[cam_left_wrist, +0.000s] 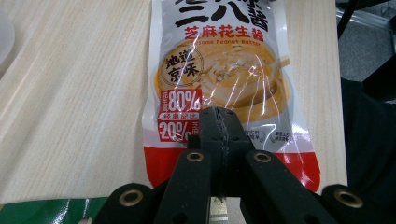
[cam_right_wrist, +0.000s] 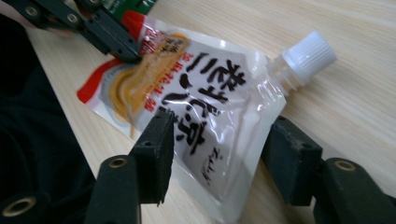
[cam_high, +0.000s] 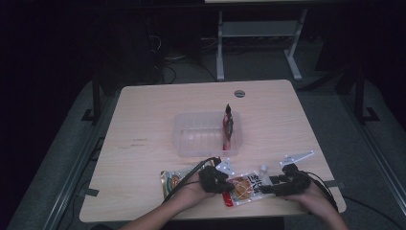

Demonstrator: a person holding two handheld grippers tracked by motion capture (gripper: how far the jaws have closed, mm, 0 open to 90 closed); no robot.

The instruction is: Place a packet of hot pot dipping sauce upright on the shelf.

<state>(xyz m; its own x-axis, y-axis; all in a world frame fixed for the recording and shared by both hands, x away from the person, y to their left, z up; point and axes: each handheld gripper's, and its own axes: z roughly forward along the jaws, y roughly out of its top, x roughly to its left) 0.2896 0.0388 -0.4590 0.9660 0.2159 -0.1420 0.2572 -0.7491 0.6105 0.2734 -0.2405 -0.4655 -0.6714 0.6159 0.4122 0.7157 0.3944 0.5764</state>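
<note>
A sesame-peanut sauce pouch (cam_high: 244, 187) (cam_left_wrist: 224, 70) (cam_right_wrist: 201, 102) with a white screw cap (cam_right_wrist: 308, 56) lies flat on the wooden table (cam_high: 143, 120) near its front edge. My left gripper (cam_high: 229, 184) (cam_left_wrist: 219, 116) is shut, and its closed tips rest on the printed face at the pouch's red bottom end. From the right gripper view those black tips (cam_right_wrist: 126, 51) touch the far end of the pouch. My right gripper (cam_high: 266, 188) (cam_right_wrist: 223, 120) has its jaws apart. They straddle the pouch's cap end, one beside each edge.
A clear plastic container (cam_high: 206, 115) stands mid-table with a red packet (cam_high: 228, 127) upright at its right side. Another orange and green packet (cam_high: 172, 179) (cam_left_wrist: 46, 210) lies under my left hand. The table's front edge runs just behind both hands.
</note>
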